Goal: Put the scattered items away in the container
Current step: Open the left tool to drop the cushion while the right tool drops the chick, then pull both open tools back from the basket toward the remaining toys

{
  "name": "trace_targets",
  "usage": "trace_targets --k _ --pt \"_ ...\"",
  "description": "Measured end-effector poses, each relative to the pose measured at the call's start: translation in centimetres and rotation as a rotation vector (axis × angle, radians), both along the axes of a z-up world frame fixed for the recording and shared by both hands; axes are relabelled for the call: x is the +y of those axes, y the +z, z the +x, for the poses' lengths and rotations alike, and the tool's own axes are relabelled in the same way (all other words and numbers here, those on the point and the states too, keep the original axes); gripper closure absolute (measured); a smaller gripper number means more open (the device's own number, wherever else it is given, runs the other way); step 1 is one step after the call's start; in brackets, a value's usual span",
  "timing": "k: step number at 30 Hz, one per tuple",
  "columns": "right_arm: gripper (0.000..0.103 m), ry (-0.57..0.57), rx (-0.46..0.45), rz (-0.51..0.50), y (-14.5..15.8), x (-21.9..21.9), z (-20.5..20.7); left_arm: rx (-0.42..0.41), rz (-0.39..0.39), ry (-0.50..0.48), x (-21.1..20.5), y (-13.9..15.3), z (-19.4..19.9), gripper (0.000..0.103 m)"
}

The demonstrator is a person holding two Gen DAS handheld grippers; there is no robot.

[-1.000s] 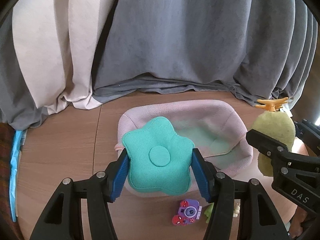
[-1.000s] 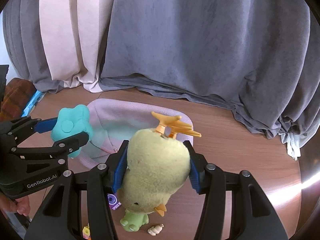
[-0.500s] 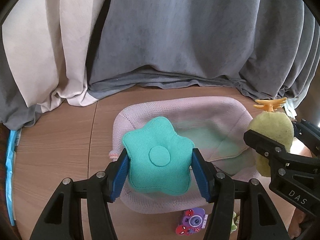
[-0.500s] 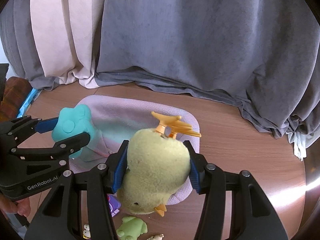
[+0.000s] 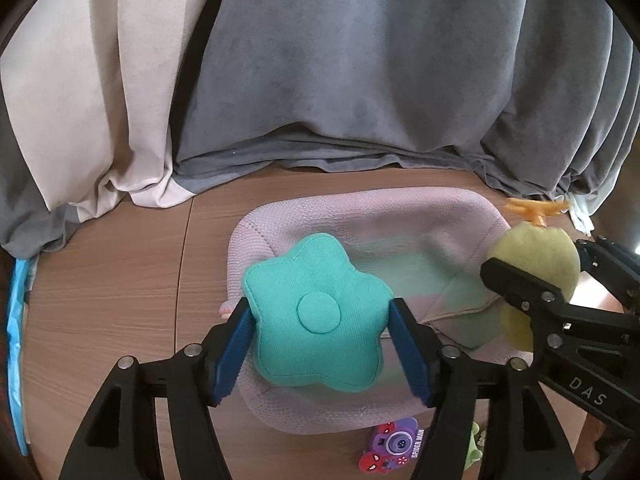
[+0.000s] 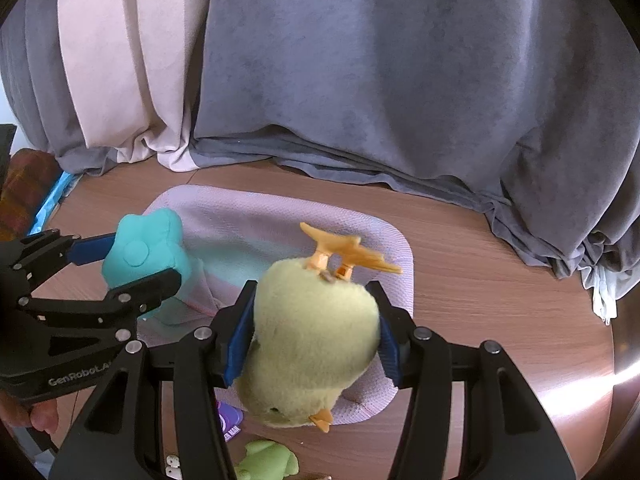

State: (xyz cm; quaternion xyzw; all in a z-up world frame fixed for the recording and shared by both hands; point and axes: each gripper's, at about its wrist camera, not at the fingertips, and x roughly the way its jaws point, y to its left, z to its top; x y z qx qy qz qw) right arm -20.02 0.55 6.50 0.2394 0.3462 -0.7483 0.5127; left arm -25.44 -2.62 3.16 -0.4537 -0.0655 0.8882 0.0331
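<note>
Nearest, the left gripper (image 5: 320, 344) is clenched on a teal star-shaped cushion (image 5: 318, 316) with a round centre patch, held over the near rim of the pink knitted basket (image 5: 360, 412). The right gripper (image 6: 312, 344) grasps a fuzzy yellow-green chick plush (image 6: 312, 344), orange feet up, beak down, over the basket's right end. A purple Spider-Man toy camera (image 5: 394, 444) and a small green figure (image 6: 268, 462) lie on the wooden tabletop (image 5: 112, 280). Grey and cream curtains (image 5: 360, 60) hang beyond.

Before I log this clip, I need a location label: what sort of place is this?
Probably a home room, though that is a guess. Floor-length grey and beige curtains pool onto a wood-grain surface, a soft pink fabric basket sits there, and children's toys lie about, such as a Spider-Man toy camera.
</note>
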Motion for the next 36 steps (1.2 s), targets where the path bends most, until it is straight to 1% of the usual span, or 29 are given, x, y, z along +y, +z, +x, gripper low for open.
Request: trace_targets --k 3,4,5,9,11,15,20,36 --pt "0.049 0.000 0.005 0.005 -0.1 -0.1 0.1 -0.003 -0.015 -0.005 0.2 -0.1 0.0 0.035" --pt "0.044 -0.001 0.001 0.007 -0.1 -0.2 0.0 -0.005 -0.017 -0.005 0.1 -0.1 0.0 0.031" --pt "0.040 -0.004 0.005 0.007 -0.1 -0.2 0.0 -0.006 -0.019 -0.007 0.2 -0.1 0.0 0.030" --pt "0.036 -0.012 -0.002 0.001 0.0 0.0 -0.1 -0.004 -0.039 0.006 0.2 -0.2 0.1 0.024" --pt "0.034 -0.015 -0.008 -0.001 0.0 0.0 -0.2 -0.008 -0.040 0.012 0.1 -0.3 0.1 0.023" --pt "0.033 -0.018 -0.017 -0.005 0.2 0.2 -0.4 -0.012 -0.051 0.020 0.0 -0.4 0.2 0.018" --pt "0.033 -0.019 -0.024 -0.022 0.7 0.6 -0.2 -0.004 -0.065 0.027 0.0 -0.1 0.7 0.018" --pt "0.033 -0.009 -0.008 -0.029 2.0 2.3 1.1 0.021 -0.070 0.032 -0.1 1.4 2.8 0.018"
